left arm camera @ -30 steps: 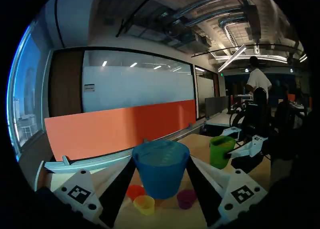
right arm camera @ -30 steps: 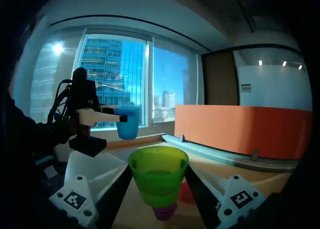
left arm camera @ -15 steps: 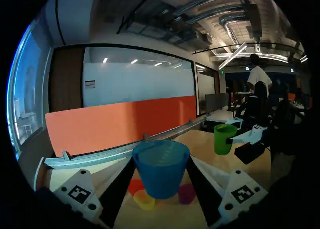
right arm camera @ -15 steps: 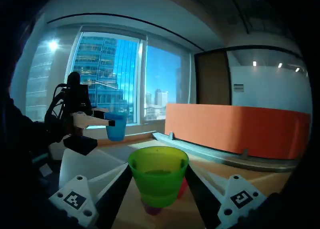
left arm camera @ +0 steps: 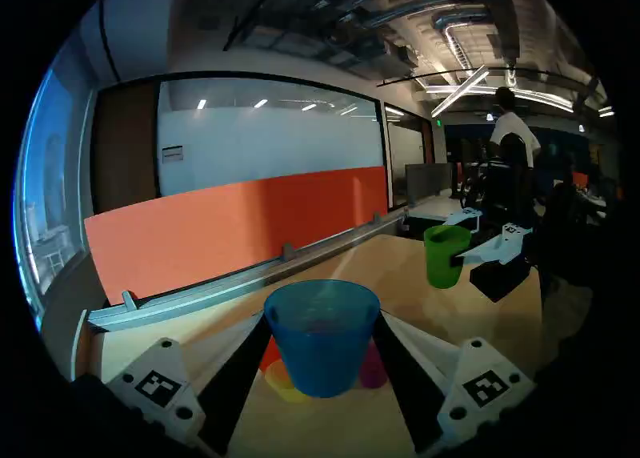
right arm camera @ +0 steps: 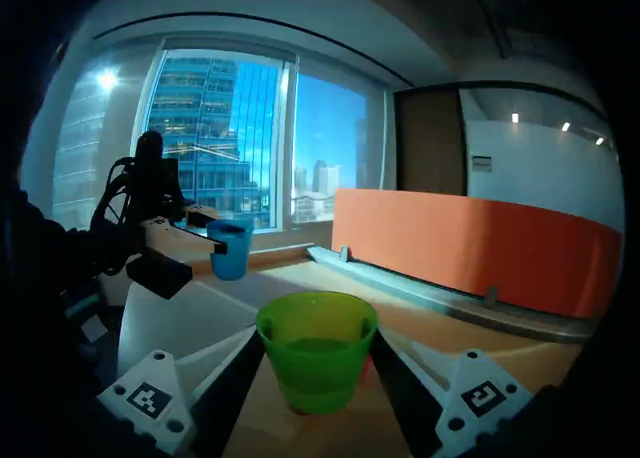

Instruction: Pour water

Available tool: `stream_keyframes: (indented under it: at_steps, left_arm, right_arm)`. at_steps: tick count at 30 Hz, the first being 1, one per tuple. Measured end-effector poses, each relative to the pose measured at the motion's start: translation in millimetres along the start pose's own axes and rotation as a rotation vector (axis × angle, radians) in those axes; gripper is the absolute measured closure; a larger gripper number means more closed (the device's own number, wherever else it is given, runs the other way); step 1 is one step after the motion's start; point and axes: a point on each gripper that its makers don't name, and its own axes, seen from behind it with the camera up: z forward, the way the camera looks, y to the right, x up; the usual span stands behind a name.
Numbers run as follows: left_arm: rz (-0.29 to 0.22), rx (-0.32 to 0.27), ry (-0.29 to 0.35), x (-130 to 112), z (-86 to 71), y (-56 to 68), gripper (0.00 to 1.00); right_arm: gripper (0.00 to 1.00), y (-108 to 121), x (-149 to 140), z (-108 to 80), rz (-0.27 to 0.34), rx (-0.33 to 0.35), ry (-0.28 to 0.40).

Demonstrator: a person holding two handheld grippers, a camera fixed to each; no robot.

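Gripping the blue cup [left arm camera: 322,338] by its sides, the left gripper [left arm camera: 322,323] is closed on it and holds it upright. The right gripper [right arm camera: 317,339] likewise clamps the green cup [right arm camera: 317,363], upright, with liquid visible inside. Over the last second both cups dropped nearer the table [left arm camera: 400,286], and the small cups [left arm camera: 278,375] below the blue one slid mostly behind it. The grippers sit well apart. No tilt yet, so pouring likely hasn't begun; this looks like lining up over the small cups first.
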Motion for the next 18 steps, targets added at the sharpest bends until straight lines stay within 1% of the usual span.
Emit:
stream_keyframes:
  at_steps: [8,12,18]
  left_arm:
    - [0.026,-0.028,-0.08,-24,5.2,6.1,0.14]
    - [0.04,-0.036,-0.118,-37,7.0,7.7,0.14]
    - [0.05,-0.05,-0.18,-57,9.0,9.1,0.13]
  right_arm:
    - [0.11,1,-18,-2.4,0.002,0.017,-0.06]
    - [0.11,5,-25,-4.0,0.003,0.016,-0.086]
    - [0.11,10,-34,-6.1,0.001,0.018,-0.125]
